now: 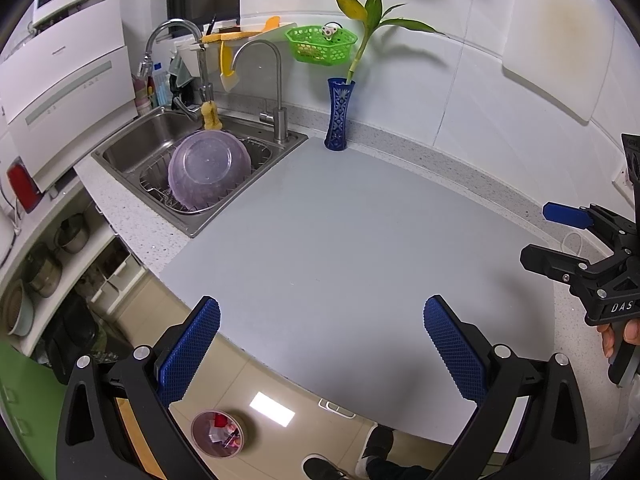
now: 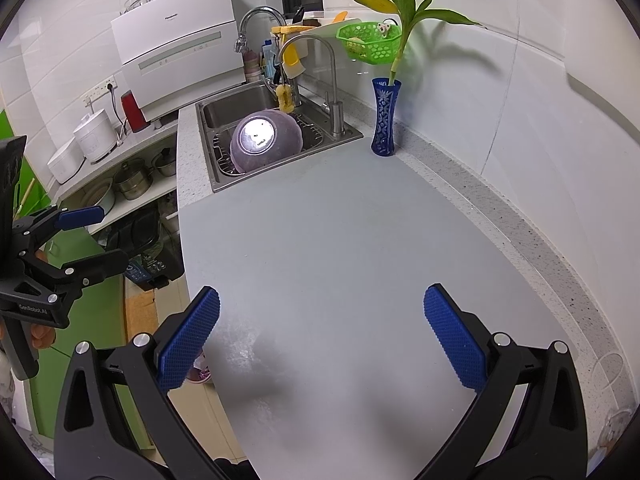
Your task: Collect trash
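There are two grippers, and each has two blue fingers. The left gripper has its jaws spread wide over the front edge of the grey counter, and nothing is between them or touching them. The right gripper also has its jaws spread wide above the same counter, and it holds nothing too. Each gripper can be seen from the side in the other one's camera, and there its jaws look wide apart as well. One small round bin sits on the floor below the counter edge, just in front of the left gripper, and it has bits of red and white trash inside. In the right wrist view only a sliver of that bin peeks out beside the left finger. One sink is set in the far left of the counter, with two taps behind it and one purple bowl turned upside down on a wire rack. One blue vase stands near the wall beside the sink, and it holds one green plant. One green basket hangs on the wall
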The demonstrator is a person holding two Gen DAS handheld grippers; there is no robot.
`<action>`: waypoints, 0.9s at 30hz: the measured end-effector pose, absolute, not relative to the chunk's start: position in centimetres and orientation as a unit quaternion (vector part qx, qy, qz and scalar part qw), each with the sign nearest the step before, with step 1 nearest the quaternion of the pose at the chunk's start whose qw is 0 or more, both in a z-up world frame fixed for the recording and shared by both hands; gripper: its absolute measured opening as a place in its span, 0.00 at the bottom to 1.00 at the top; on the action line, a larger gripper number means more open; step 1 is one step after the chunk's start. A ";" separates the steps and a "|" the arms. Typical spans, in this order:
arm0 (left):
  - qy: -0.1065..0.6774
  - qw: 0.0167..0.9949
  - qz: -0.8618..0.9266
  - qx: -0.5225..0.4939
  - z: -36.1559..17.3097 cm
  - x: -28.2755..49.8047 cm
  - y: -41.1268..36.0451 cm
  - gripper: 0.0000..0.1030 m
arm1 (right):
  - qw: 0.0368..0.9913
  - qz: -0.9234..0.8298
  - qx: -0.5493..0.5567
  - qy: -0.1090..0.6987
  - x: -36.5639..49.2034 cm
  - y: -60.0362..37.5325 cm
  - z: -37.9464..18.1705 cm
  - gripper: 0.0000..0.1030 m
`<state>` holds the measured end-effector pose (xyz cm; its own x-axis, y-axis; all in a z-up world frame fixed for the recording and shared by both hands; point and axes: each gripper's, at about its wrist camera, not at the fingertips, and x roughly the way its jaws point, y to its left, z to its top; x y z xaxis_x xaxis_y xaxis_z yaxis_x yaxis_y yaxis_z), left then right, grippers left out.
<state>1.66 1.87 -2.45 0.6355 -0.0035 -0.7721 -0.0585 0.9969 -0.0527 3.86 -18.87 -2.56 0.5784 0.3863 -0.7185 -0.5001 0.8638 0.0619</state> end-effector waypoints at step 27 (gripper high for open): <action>0.427 0.904 0.016 -0.038 -2.4 1.8 2.1 0.95 | 0.884 0.253 -0.076 0.386 4.2 -18.6 -2.4 0.97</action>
